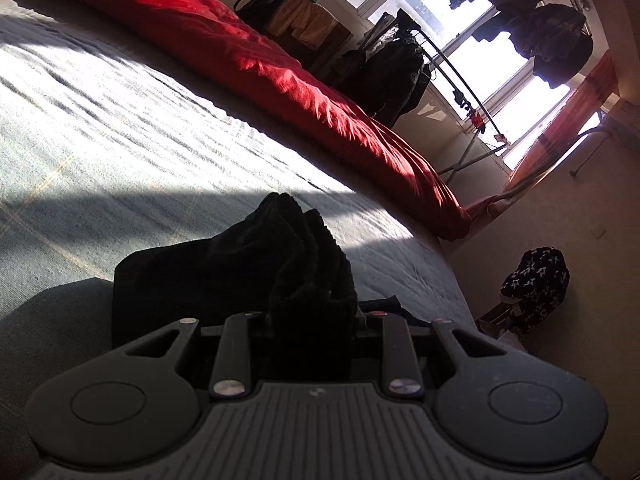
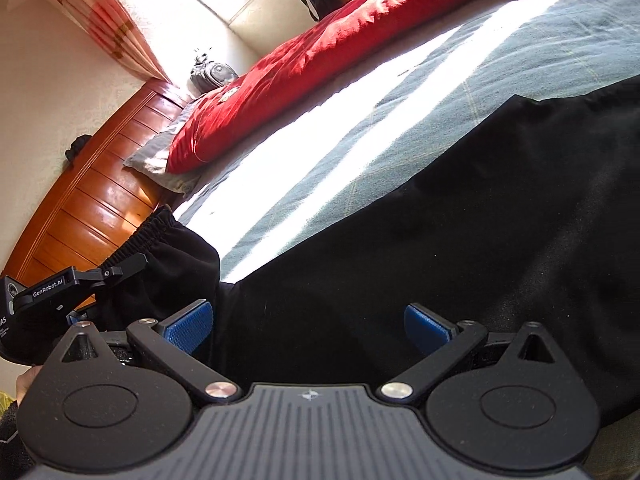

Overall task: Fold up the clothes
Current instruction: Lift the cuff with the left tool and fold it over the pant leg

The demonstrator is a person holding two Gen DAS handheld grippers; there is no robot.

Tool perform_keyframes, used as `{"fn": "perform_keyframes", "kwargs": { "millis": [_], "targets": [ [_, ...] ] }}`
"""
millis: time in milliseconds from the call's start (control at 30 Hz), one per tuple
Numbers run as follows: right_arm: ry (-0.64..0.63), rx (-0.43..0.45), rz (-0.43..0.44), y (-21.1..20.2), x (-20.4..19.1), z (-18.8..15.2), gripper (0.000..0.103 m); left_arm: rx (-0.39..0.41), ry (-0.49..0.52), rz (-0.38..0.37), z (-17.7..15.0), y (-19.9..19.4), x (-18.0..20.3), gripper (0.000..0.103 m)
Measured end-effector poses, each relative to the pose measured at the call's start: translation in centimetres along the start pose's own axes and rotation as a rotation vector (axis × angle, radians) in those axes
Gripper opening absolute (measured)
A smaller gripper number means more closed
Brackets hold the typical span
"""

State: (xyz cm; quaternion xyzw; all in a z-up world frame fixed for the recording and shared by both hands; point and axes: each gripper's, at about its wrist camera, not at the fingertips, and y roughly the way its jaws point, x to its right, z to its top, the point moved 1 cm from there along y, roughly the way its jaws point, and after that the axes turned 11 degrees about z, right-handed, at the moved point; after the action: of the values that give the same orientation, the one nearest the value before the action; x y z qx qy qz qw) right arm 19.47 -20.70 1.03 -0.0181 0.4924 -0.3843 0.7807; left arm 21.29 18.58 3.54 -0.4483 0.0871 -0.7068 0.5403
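Black trousers [image 2: 440, 208] lie spread on the bed [image 2: 400, 92], folding barely begun; left hand-held gripper [image 1: 308, 320] clamps a bunched end, right hand-held gripper [image 2: 308, 330] hovers wide open, holding nothing.

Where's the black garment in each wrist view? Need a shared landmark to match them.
Left wrist: black garment at lower centre, bunched up between the left gripper fingers.
Right wrist: it fills the centre and right, spread over the bed; the elastic waistband sits at lower left.
Shared landmark: red duvet along the bed's far side.
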Motion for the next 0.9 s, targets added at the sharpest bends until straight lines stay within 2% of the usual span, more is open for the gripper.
{"fn": "perform_keyframes", "kwargs": {
  "millis": [167,367,567,767,900],
  "targets": [
    [0.035,0.06,-0.059,-1.5,1.4,0.9,0.103,-0.06,0.023,-0.075,-0.7,2.9,1.7,0.025],
    [0.067,0.127,-0.142,-2.7,2.5,2.1,0.103,-0.114,0.098,-0.099,-2.3,5.7,3.1,0.025],
    [0.11,0.183,-0.228,-4.2,3.8,2.5,0.103,-0.117,0.183,-0.123,-4.1,7.1,4.7,0.025],
    [0.124,0.218,-0.268,-4.6,3.8,2.7,0.103,-0.142,0.308,-0.101,-6.1,8.7,6.4,0.025],
    [0.13,0.219,-0.283,-4.5,3.7,2.5,0.103,-0.18,0.346,-0.091,-7.1,10.0,6.6,0.025]
  ]
}}
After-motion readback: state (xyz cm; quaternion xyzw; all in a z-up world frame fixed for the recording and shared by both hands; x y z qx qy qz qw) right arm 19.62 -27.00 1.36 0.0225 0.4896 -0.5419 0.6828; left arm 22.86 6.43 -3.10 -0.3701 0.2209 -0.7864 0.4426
